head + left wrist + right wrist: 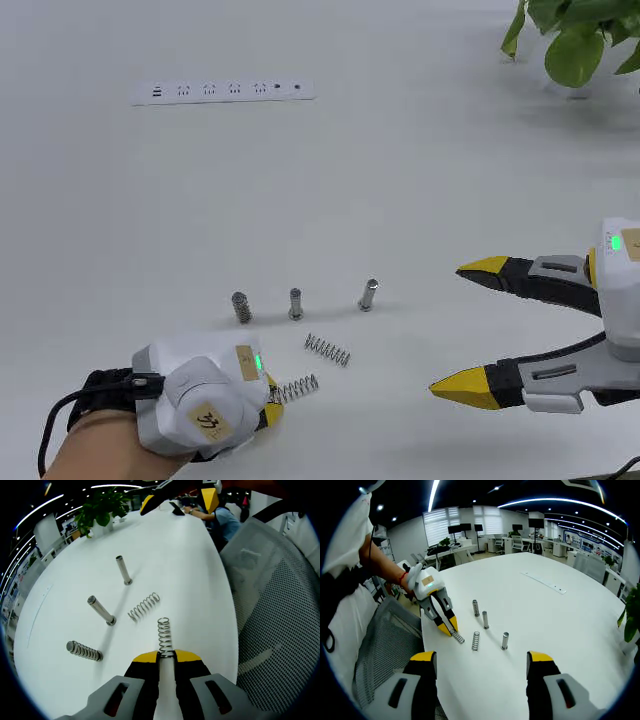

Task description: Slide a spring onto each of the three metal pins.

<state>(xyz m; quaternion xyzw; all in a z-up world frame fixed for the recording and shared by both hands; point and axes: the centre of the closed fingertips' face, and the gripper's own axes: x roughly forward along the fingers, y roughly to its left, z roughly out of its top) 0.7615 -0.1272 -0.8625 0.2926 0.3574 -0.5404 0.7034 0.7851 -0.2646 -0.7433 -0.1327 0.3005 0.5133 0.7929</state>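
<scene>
Your left gripper (270,393) is clamped on one end of a coiled wire spring (298,387). Your right gripper (463,330) is splayed wide. A second spring (327,350) lies loose on the white table (420,170). The sleeved pin (241,307) wears a coil; the middle pin (295,303) and end pin (368,294) are bare steel.

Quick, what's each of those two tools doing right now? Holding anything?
Left tool: closed on a spring.
Right tool: open, holding nothing.
</scene>
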